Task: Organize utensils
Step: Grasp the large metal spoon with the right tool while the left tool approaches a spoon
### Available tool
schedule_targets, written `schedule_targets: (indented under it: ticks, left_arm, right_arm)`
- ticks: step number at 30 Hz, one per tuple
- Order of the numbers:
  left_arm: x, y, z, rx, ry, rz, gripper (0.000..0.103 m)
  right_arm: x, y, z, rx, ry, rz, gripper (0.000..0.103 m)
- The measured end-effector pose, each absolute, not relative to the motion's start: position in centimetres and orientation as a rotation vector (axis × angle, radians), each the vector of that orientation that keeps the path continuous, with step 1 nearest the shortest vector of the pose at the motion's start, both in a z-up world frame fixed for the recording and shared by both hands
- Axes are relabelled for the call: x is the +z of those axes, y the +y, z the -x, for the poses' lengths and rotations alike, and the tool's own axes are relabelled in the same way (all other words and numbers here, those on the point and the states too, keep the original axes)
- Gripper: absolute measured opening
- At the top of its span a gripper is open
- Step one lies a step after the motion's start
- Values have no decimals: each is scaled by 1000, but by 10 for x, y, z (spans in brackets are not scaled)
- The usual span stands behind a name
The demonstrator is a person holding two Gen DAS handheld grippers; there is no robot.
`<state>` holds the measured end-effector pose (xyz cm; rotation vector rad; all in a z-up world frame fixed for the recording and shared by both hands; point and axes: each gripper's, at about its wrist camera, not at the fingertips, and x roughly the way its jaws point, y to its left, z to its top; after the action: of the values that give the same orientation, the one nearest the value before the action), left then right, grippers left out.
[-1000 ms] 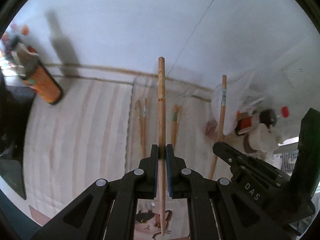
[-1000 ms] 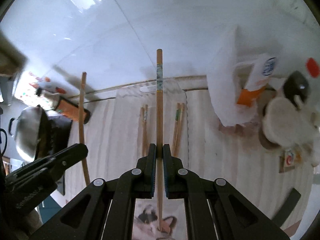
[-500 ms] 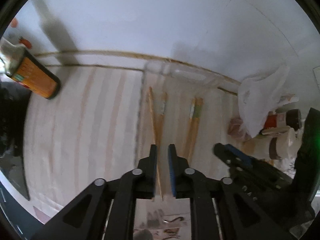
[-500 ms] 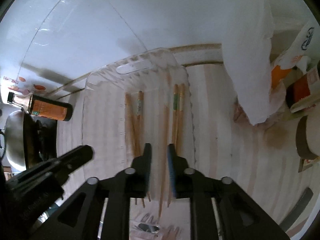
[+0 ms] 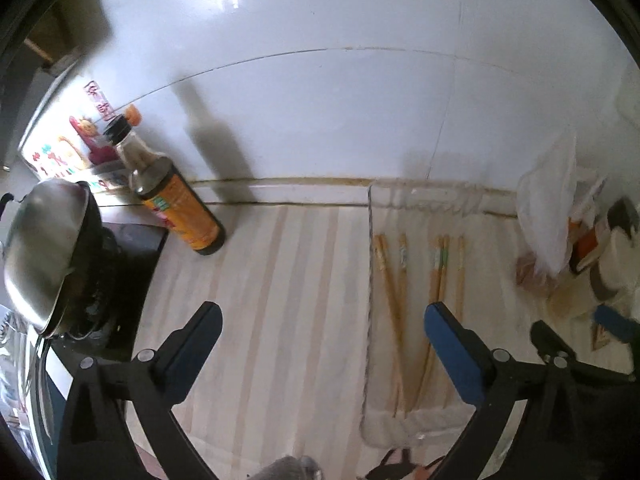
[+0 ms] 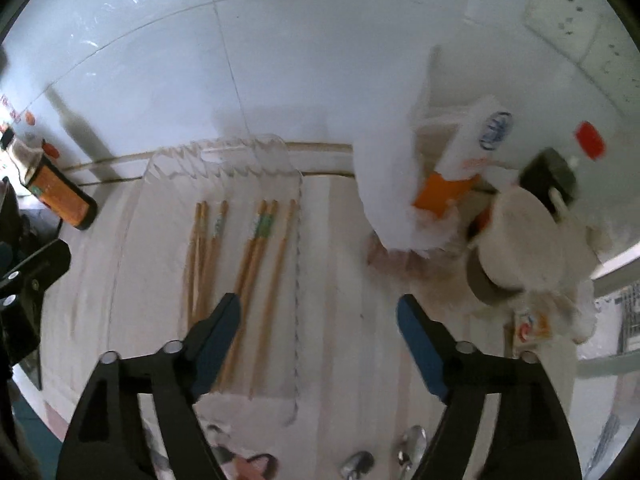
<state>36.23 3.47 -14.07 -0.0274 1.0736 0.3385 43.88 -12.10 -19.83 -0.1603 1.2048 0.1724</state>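
Several wooden chopsticks (image 6: 256, 256) lie side by side in a clear plastic tray (image 6: 298, 280) on the striped counter. They also show in the left wrist view (image 5: 438, 276), in the tray (image 5: 370, 280). My left gripper (image 5: 322, 324) is wide open and empty, above the counter left of the tray. My right gripper (image 6: 318, 316) is wide open and empty, above the tray's right edge. Two metal spoons (image 6: 412, 450) lie at the counter's front edge.
A soy sauce bottle (image 5: 176, 200) stands at the back left by the wall. A steel wok (image 5: 44, 248) sits on a stove at the far left. White plastic bags (image 6: 400, 184), bottles and a paper roll (image 6: 524, 240) crowd the right side.
Both grippers held a chopstick upright a second ago. Both chopsticks now lie in the tray, and both grippers have opened wide and drawn back.
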Motion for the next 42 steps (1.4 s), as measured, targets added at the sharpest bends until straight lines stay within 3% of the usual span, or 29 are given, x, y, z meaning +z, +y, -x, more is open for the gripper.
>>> schedule_targets:
  ticks: [2,10,25,33,35,37,39,42]
  left_arm:
    - [-146,32,-351,338,1084,22,103]
    - [-146,24,-318,314,1090,45,103]
    - [-67,-2,-245,256,948,59,103]
    - [-64,26,-223,334,961,125,103]
    - [-79,37,-219,358,1000,142,103]
    - [-101,50,-215,395,1053,156,103]
    - [-126,61,-211,415,1116,172,103]
    - [-172,78,-204,416,1230,230,101]
  right_arm:
    - [-196,-126,-425,157,1190,165,99]
    - [-179,-146,-382,120,1126,192,102]
    - [-82,-176,-304,132,932,116,102]
    - [-85,-205,-290,170,1024,-70,102]
    - [-106,-215,-292,153,1084,-91,96]
    - [-133,-223,-294,150,1162,-115,70]
    - [-166,-228,-297,153,1251,-128,56]
    - [-220,-231,-297,135,1373,-123,49]
